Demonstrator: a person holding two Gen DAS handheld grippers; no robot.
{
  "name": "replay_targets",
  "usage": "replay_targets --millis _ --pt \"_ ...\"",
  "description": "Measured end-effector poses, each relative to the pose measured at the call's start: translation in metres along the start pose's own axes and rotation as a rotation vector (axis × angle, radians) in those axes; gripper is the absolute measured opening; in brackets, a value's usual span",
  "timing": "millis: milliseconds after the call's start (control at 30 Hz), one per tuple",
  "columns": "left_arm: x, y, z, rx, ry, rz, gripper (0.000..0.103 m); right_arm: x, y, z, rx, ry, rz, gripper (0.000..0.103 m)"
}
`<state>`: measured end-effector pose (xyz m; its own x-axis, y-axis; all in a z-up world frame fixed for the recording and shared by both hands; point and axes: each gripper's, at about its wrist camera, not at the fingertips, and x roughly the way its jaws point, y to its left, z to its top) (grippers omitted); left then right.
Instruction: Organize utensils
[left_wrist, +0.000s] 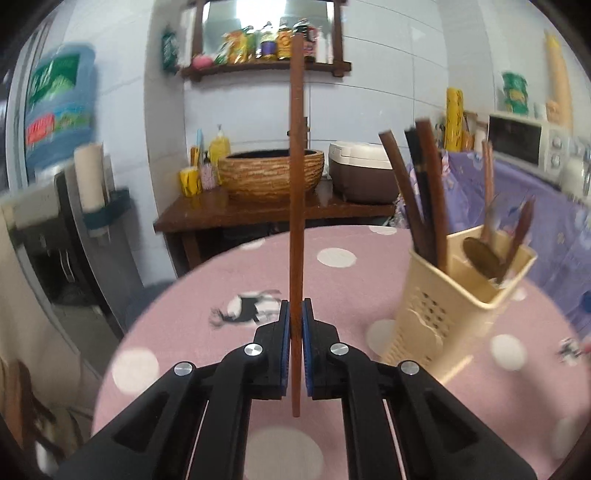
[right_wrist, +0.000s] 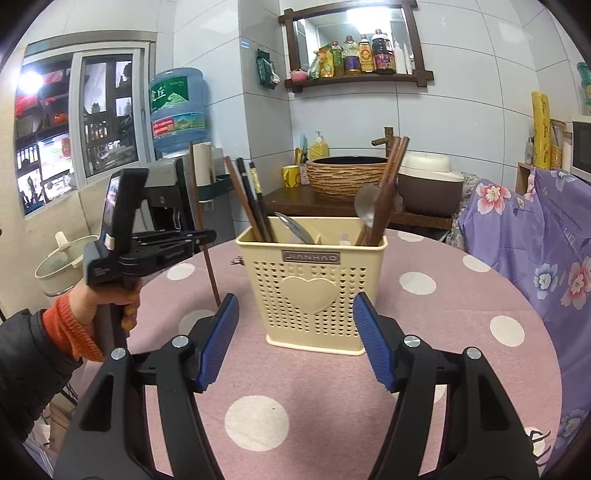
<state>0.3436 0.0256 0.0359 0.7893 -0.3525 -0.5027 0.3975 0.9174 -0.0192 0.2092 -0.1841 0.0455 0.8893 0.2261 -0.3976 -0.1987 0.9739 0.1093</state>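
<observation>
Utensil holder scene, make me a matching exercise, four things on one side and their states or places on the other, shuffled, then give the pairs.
Column one:
1. left gripper
2. right gripper
3. utensil holder
4. metal spoon

Column two:
A. stands upright on the pink dotted tablecloth
B. open, holding nothing
C. lies inside a middle compartment, bowl up
D. shut on a single brown chopstick

Pairs: 1-D, 2-B, 3-A, 4-C

A round pink polka-dot table carries a cream utensil holder.
</observation>
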Motion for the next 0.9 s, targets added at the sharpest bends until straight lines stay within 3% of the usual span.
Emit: replay_targets --millis 100,200,333,367,433,500,700,767,833,900 --pt "-0.024 0.005 -0.014 -0.133 0.052 -0.094 0.007 -0.008 0.010 -0.004 -0.012 0.011 0.031 0.064" --pt "-0.046 -0.006 -0.034 -0.199 0.110 -0.175 0.007 -0.019 0.019 -0.012 -0.035 0.013 0.036 0.064" --pt "-0.064 -0.017 -0.075 -0.397 0.214 -0.269 0.007 -0.036 0.023 -0.024 -0.039 0.015 0.032 0.064" --pt "-0.069 -0.019 -0.083 -0.420 0.210 -0.270 0.007 -0.040 0.022 -0.027 -0.030 0.018 0.034 0.064" --pt "-0.086 -0.026 -0.095 -0.429 0.161 -0.200 0.008 -0.044 0.020 -0.033 -0.009 0.031 0.038 0.064" --pt "-0.096 -0.029 -0.099 -0.464 0.157 -0.194 0.008 -0.046 0.019 -0.039 0.011 0.046 0.043 0.064" --pt "-0.094 -0.035 -0.120 -0.539 0.262 -0.133 0.010 -0.054 0.021 -0.047 0.039 0.054 0.056 0.064" --pt "-0.089 -0.034 -0.125 -0.553 0.298 -0.138 0.016 -0.055 0.022 -0.050 0.040 0.056 0.057 0.064" --pt "-0.084 -0.040 -0.125 -0.546 0.329 -0.139 0.043 -0.055 0.023 -0.053 0.045 0.059 0.058 0.064" --pt "-0.082 -0.048 -0.124 -0.541 0.342 -0.156 0.047 -0.057 0.023 -0.054 0.052 0.061 0.060 0.064"
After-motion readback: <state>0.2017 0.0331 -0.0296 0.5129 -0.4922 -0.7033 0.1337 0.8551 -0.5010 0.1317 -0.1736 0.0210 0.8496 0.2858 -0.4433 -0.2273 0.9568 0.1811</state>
